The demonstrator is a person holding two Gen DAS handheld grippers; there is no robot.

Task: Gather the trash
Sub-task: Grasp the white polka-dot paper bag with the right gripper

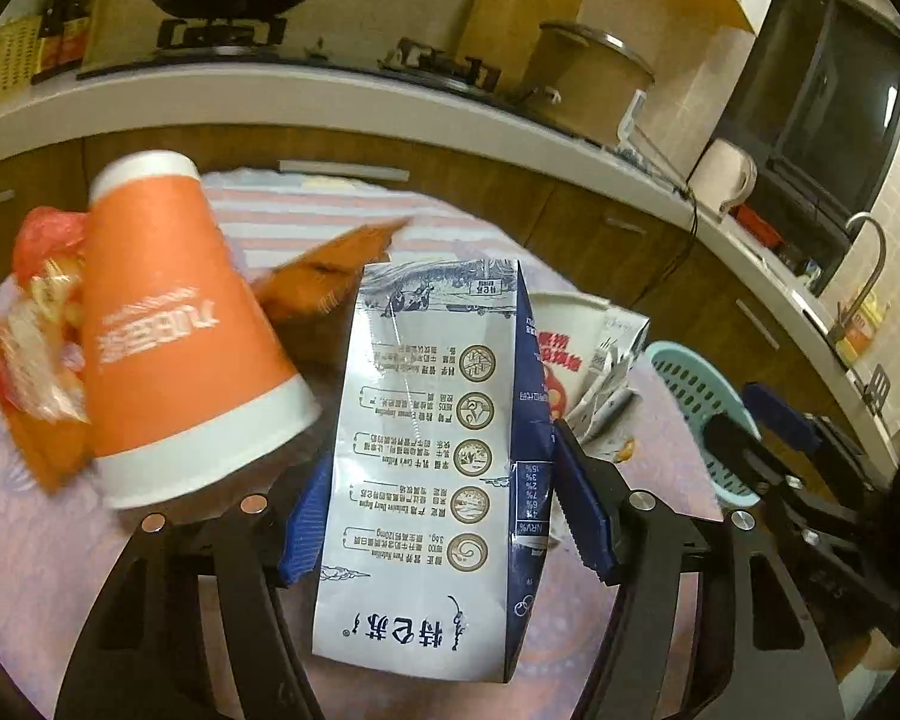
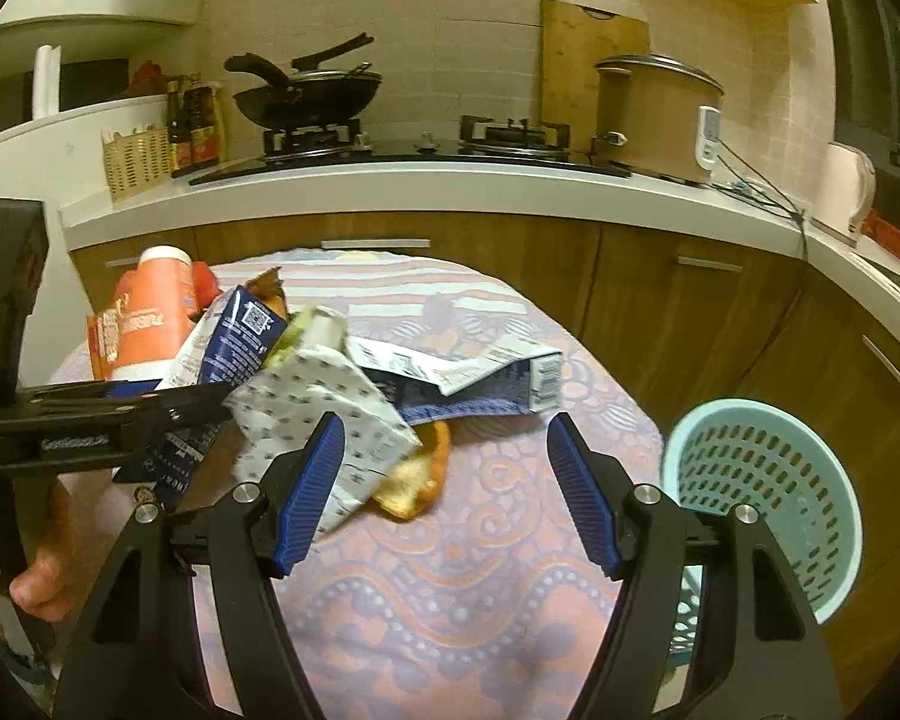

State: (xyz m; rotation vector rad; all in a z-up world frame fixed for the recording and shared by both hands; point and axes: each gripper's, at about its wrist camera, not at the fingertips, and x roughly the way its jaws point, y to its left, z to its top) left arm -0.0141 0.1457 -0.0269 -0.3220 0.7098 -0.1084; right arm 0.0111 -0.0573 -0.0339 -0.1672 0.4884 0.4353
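A white and dark-blue milk carton point(image 1: 432, 450) stands upside down between the blue pads of my left gripper point(image 1: 444, 450), and both pads press on its sides. In the right wrist view the same carton point(image 2: 234, 342) leans in that gripper point(image 2: 210, 402), at the left of the pile. My right gripper point(image 2: 447, 420) hovers open over the table with nothing held. A crumpled white patterned wrapper point(image 2: 306, 414) lies against its left finger, with a piece of orange peel or bread point(image 2: 417, 480) beneath it. A turquoise perforated basket point(image 2: 762, 504) stands at the table's right edge.
An upturned orange paper cup point(image 1: 174, 330), an orange snack packet point(image 1: 330, 282), a red plastic bag point(image 1: 48, 240) and a torn noodle cup point(image 1: 570, 354) crowd the round table's pink lace cloth point(image 2: 450, 600). A flattened carton point(image 2: 486, 372) lies mid-table. The kitchen counter point(image 2: 450, 180) runs behind.
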